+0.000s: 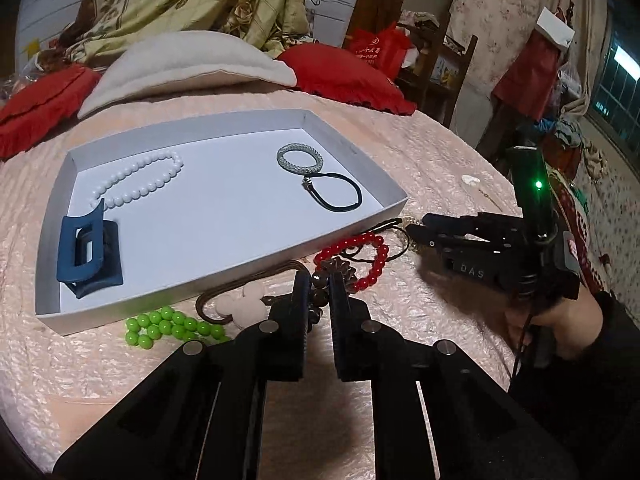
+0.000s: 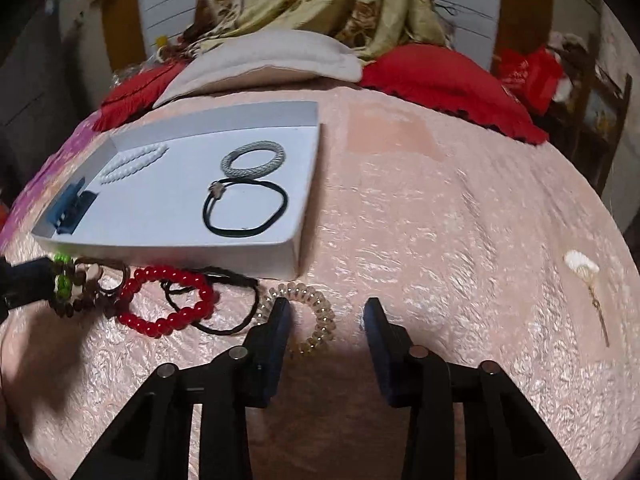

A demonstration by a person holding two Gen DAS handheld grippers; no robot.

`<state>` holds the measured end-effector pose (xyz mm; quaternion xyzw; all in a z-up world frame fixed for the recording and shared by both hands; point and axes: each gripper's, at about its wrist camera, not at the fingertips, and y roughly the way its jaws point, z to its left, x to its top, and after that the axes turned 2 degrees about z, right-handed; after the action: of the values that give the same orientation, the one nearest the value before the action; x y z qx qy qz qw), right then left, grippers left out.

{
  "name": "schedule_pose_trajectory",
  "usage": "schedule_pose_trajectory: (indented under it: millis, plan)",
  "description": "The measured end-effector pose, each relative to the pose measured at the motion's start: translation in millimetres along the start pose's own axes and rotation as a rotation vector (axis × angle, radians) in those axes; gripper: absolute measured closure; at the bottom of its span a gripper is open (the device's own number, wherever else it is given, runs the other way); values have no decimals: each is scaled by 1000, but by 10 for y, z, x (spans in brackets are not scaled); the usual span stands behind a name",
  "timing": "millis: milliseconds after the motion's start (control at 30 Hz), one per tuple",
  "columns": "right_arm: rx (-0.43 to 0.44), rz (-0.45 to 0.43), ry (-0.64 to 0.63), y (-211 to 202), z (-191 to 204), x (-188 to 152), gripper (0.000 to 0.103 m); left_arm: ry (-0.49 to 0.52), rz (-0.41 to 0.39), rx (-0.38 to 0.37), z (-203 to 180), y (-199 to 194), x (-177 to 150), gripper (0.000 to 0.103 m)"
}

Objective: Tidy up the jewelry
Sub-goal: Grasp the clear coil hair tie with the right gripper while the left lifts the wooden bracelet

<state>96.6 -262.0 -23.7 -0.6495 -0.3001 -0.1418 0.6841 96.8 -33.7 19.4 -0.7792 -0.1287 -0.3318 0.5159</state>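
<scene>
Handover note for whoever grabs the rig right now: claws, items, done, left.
Left claw: shut on the dark brown bead bracelet, at the bedspread, not yet lifted.
Right claw: open, empty, low over the clear coil hair tie.
Done, in the white tray: white bead bracelet, blue hair clip, grey braided tie, black elastic.
Left, on the bedspread in front of the tray: red bead bracelet, green beads, brown cord, dark thin elastic, coil tie.
</scene>
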Motion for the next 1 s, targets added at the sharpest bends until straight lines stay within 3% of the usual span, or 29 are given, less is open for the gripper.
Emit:
schedule_pose_trajectory:
  millis: [133,233,367,567,1000]
  plan:
    - [15,-1,-54,14,82,2,90,-7,0,1,26,8,0,95]
    - [33,6,-32,-8,67,-11,92,-13,-7,-2,47,-29,-1,95]
    - [66,-15,17,-162,19,-69,93,-38,-23,-19,120,-107,19,95]
    - [122,-121,49,-437,-22,-50,93,-69,-44,-26,213,-196,42,95]
    - [222,-178,53,-618,119,-61,93,-141,-122,-69,384,-550,154,95]
